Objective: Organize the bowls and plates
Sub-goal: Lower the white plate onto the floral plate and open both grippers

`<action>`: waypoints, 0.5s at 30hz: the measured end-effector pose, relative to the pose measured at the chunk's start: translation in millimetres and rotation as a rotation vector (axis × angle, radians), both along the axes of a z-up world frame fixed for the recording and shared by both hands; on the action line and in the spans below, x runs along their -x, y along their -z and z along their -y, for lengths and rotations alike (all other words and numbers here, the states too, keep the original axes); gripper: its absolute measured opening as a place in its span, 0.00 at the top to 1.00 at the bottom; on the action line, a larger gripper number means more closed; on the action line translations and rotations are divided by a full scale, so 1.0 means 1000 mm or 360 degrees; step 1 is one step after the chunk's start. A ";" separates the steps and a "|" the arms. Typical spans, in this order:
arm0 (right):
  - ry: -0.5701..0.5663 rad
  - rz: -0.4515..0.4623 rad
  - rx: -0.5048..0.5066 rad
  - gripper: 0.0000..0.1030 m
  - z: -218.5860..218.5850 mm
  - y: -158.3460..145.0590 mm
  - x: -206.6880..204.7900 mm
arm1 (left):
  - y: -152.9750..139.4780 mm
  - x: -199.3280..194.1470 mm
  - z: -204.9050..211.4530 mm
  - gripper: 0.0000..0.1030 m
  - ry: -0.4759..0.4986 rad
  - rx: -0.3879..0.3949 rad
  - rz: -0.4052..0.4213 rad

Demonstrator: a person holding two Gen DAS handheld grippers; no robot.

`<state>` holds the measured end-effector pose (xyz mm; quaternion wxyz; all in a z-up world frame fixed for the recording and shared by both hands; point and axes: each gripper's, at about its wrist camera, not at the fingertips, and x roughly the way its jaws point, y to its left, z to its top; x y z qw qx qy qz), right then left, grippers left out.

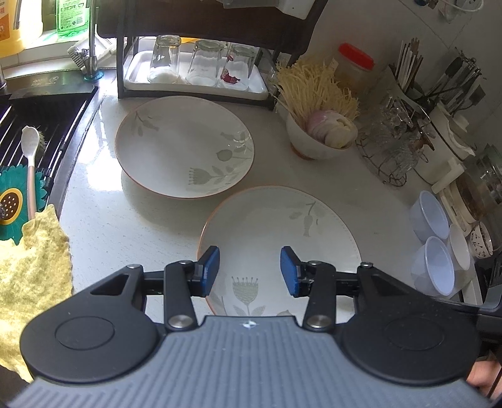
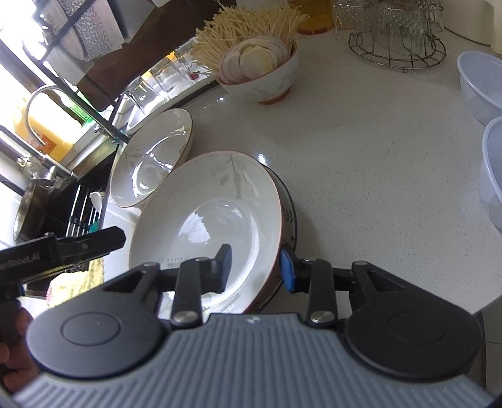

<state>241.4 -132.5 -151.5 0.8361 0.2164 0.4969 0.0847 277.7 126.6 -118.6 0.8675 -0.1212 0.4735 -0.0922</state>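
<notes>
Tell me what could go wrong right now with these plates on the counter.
1. The near plate seems tilted on a dark patterned dish; the right gripper has its jaws astride the rim, not pinching, so it could slide.
2. The far plate lies close beside it; a careless lift could knock them together.
3. The overfilled noodle bowl could tip if bumped.

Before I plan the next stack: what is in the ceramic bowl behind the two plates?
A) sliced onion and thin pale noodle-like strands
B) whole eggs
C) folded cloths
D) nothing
A: the right wrist view shows the ceramic bowl with onion slices fanned at its rim and a bunch of thin pale strands rising above them.
</notes>
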 end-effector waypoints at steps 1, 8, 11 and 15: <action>0.0010 -0.0015 -0.0004 0.65 0.001 -0.001 -0.001 | 0.000 0.000 0.001 0.53 0.0000 -0.0001 -0.0002; 0.0051 -0.0047 -0.0006 0.63 0.005 -0.008 0.000 | -0.007 -0.001 0.004 0.53 0.0044 0.0003 -0.0003; 0.0063 -0.0004 0.0010 0.63 0.006 -0.016 0.004 | -0.016 -0.001 0.007 0.53 0.0067 -0.0009 0.0023; 0.0076 0.0107 0.0055 0.63 0.009 -0.035 0.013 | -0.032 0.007 0.009 0.53 0.0056 -0.0032 0.0086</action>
